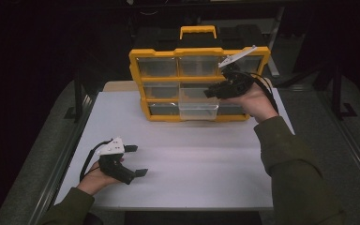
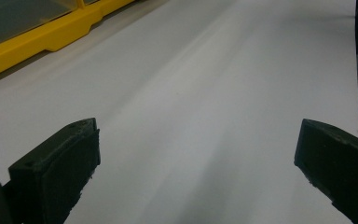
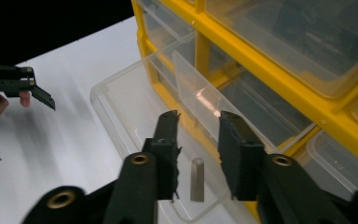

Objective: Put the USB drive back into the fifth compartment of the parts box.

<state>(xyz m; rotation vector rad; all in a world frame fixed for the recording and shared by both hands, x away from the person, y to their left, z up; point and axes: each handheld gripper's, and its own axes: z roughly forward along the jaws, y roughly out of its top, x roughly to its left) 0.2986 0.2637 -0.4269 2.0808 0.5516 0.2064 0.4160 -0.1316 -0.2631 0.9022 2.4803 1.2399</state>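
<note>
Clear plastic drawer (image 1: 198,108) drawn halfway out of the bottom row of a yellow cabinet (image 1: 136,79) at the far edge of the white table (image 1: 192,159). Front end hangs over the tabletop, back end sits in its slot.

Right gripper (image 1: 210,92) poised just at the drawer's front, jaws parted a little. From its own camera, right gripper (image 3: 198,119) straddles a small grey tab (image 3: 197,179) on the drawer's (image 3: 116,126) front wall, with daylight on both sides and neither pad pressing. Nothing gripped. Probably the pull handle, though blurred and half hidden behind the jaws, so hard to be sure.

Left gripper (image 1: 138,161) resting low on the near side of the table, well apart from the cabinet, jaws spread wide and empty. Same wide gap plain in its own view (image 2: 196,135), over bare table with the cabinet's yellow base (image 2: 37,46) off in the corner.

Likely to handle light and stiff: thin hard walls, one clear divider across the inside, seemingly no contents. Smooth and slick, apt to slip from the pads and to flex or crack if squeezed hard on a wall. Best hold: the tab, pinched squarely from both sides. Straight pull or push along the slot, no twisting, lest it jam in the frame. Cabinet itself light enough to slide on the table, so gentle force.
</note>
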